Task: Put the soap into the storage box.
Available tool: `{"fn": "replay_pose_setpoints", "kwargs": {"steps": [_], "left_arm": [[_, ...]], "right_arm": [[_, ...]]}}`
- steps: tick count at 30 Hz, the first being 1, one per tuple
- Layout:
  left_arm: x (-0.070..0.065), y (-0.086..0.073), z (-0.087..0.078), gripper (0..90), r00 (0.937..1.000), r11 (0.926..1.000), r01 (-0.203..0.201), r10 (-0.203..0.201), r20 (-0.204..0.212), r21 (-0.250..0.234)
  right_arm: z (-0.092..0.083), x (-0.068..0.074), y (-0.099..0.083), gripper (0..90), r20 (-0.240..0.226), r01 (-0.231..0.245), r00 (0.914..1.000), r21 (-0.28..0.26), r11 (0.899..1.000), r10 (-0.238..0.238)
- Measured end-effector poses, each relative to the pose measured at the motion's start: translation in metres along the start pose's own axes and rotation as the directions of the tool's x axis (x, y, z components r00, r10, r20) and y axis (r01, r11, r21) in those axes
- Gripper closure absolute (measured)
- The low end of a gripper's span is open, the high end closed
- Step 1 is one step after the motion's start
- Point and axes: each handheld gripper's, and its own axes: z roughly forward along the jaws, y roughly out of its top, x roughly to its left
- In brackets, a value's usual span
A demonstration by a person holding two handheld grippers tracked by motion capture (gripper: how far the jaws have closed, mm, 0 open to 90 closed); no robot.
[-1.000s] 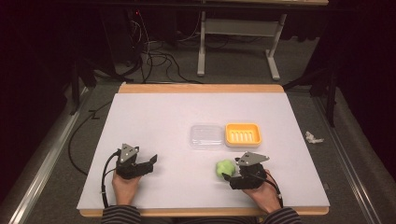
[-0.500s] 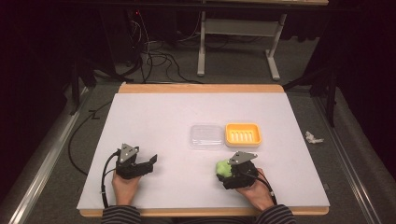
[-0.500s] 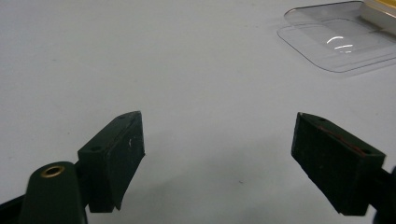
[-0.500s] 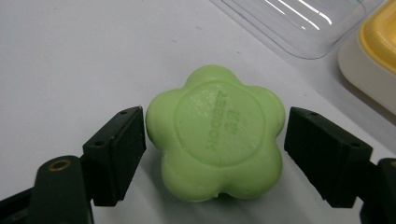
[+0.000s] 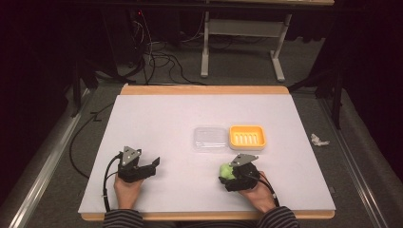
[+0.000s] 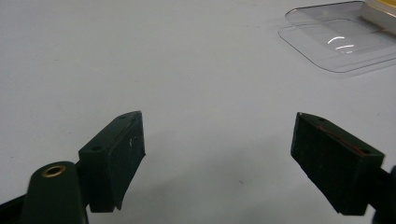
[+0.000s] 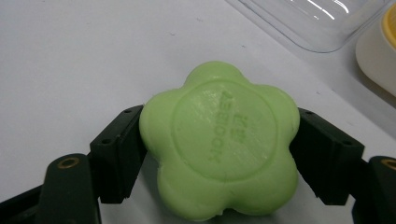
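We see the right tongs (image 7: 219, 154) closed on a green soap (image 7: 219, 147), a flower-shaped bar with a stamped round middle; their jaws have just been closing, and in the right gripper view both black pads now press against the bar's opposite sides. The soap sits low over the white surface (image 5: 157, 123), near its front edge and right of centre (whether it rests on the surface or hangs just above it we cannot tell). In the high view the soap (image 5: 225, 171) peeks out to the left of the right tongs (image 5: 227, 176), with the person's right hand (image 5: 256, 192) behind them. Just beyond the soap lie a clear plastic lid (image 5: 209, 138) and, touching or just beside it on the right, a yellow soap dish (image 5: 247, 137). The left tongs (image 5: 154, 164) rest near the front left of the surface, well apart from the soap; in the left gripper view their jaws stand wide open with nothing between them, pointing toward the clear lid (image 6: 336, 42).
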Motion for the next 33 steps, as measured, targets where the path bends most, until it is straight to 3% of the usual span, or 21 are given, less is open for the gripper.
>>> {"fn": "replay_pose_setpoints", "kwargs": {"steps": [8, 20, 33], "left_arm": [[0.0, 0.0, 0.0, 18.5, 1.0, 1.0, 0.006, -0.006, -0.003, 0.001], [0.0, 0.001, 0.001, 18.6, 0.9998, 0.9998, 0.018, -0.018, -0.002, 0.002], [0.0, 0.001, 0.001, 18.6, 0.9999, 0.9999, 0.014, -0.014, -0.004, 0.006]], "right_arm": [[0.0, -0.002, -0.002, 25.2, -0.019, 0.001, 0.9998, -0.01, 1.0, -0.001], [-0.004, -0.001, -0.005, 25.5, -0.002, 0.031, 0.9995, -0.042, 0.999, -0.031], [-0.016, -0.007, -0.008, 25.7, 0.011, 0.016, 0.9998, -0.08, 0.997, -0.015]]}}
